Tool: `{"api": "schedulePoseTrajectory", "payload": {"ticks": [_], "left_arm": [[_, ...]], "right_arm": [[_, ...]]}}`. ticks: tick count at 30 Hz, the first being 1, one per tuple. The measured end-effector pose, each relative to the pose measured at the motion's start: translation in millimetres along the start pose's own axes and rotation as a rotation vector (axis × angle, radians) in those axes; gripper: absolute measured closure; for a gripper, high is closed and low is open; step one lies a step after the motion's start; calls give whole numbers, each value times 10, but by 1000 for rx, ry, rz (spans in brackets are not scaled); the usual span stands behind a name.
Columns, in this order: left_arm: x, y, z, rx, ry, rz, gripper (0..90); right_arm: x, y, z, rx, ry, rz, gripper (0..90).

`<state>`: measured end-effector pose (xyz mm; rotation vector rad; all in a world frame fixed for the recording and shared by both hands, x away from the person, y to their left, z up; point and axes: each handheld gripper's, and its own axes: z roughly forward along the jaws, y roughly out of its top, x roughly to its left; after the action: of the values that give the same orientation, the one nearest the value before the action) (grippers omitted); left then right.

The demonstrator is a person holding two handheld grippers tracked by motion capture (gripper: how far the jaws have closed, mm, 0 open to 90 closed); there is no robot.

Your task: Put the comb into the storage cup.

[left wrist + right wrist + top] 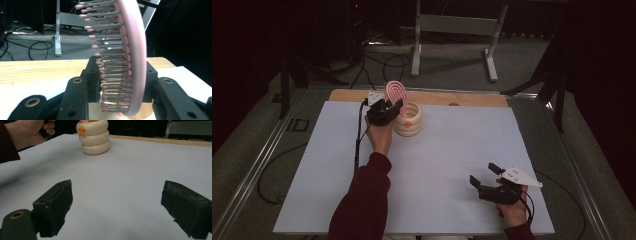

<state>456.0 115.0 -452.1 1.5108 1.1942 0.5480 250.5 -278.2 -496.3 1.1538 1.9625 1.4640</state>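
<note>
A pink hairbrush [396,92] with grey, pink-tipped bristles stands upright at the back of the table. My left gripper [389,111] is shut on it, and in the left gripper view both black jaws press the brush [132,50] from the sides. Its lower end reaches into the mouth of a cream ringed holder [408,122] with a small orange mark, which also appears just under the brush [147,115] and far off [95,137]. My right gripper [482,173] rests near the front right, open, with nothing between its pads [58,205].
A white sheet [447,150] covers the table, with a strip of bare wood [462,98] along the back edge. Behind the table stand a grey metal frame [452,30] and loose cables [382,62] on the floor. The left hand [27,132] sits left of the holder.
</note>
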Motion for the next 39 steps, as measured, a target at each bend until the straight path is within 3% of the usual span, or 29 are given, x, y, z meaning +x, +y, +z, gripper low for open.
{"api": "schedulePoseTrajectory", "payload": {"ticks": [18, 39], "left_arm": [[53, -29, -34, 21, 31, 33, 533], [40, -19, -147, 12, 72, 90, 288]], "right_arm": [[3, -14, 22, 7, 2, 2, 103], [8, -16, 28, 11, 2, -2, 102]]}}
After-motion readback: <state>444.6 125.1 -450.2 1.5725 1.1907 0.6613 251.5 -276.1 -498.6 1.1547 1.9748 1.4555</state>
